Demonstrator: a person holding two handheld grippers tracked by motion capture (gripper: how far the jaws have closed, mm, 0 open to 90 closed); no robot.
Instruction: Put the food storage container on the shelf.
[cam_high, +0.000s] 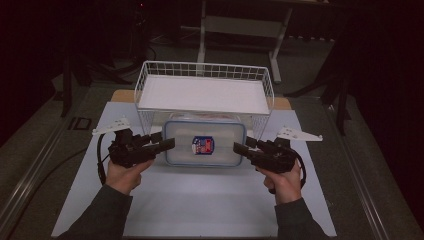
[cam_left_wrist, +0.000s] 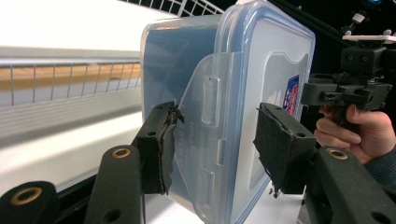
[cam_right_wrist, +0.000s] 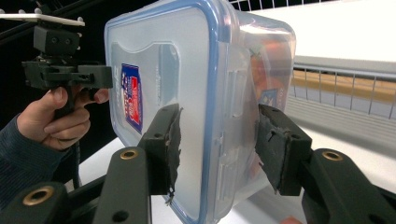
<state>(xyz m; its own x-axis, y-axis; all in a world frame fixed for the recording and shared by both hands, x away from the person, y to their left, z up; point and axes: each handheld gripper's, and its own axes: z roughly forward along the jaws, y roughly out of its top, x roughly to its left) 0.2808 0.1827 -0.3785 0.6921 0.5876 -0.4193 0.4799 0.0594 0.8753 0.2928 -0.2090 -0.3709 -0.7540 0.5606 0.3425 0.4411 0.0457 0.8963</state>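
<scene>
A clear plastic container with a blue-rimmed lid and a red-and-blue label sits on the white mat, partly under the wire rack. My left gripper is at its left end and my right gripper at its right end. In the left gripper view the container has its side latch flap swung outward, and the left gripper stands open with a pad on each side of that flap. The right gripper is likewise open, straddling the lid edge and latch of the container. Something orange shows inside.
A white wire rack with a white shelf stands just behind and over the container. The white mat covers the table in front. The other hand's gripper shows farther off in each gripper view, the right gripper and the left gripper. Table legs stand beyond.
</scene>
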